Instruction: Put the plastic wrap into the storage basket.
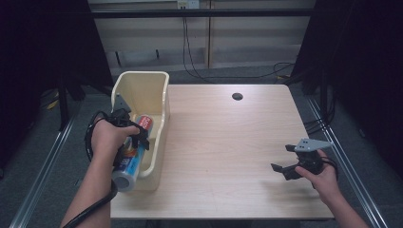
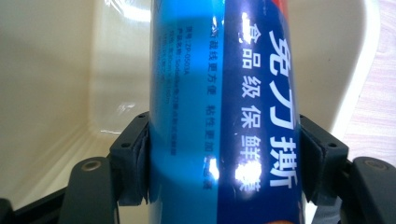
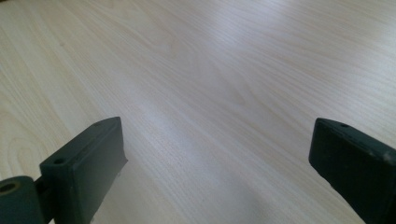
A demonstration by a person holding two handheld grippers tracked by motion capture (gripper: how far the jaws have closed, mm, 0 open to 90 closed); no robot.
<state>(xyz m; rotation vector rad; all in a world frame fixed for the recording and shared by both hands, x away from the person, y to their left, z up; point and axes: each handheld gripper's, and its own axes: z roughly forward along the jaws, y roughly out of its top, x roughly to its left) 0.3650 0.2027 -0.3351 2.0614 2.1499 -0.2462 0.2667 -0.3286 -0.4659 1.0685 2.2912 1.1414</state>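
Left gripper (image 2: 224, 158): jaws pressing both sides of a glossy blue roll (image 2: 224, 93), a cylinder printed with white characters; its ends are running out of frame. In the high view the hand is covering the roll's (image 1: 128, 164) middle as it is lying across the near wall of the cream plastic bin (image 1: 142, 78). Right gripper (image 3: 217, 163): jaws standing wide apart, holding nothing, over the pale wood-grain table (image 3: 224, 70).

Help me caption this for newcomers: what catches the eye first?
The blue roll, clamped between the left gripper pads, lies tilted in the cream bin at the table's left edge, one end poking over the near rim. The right gripper hangs open over bare wood at the near right.
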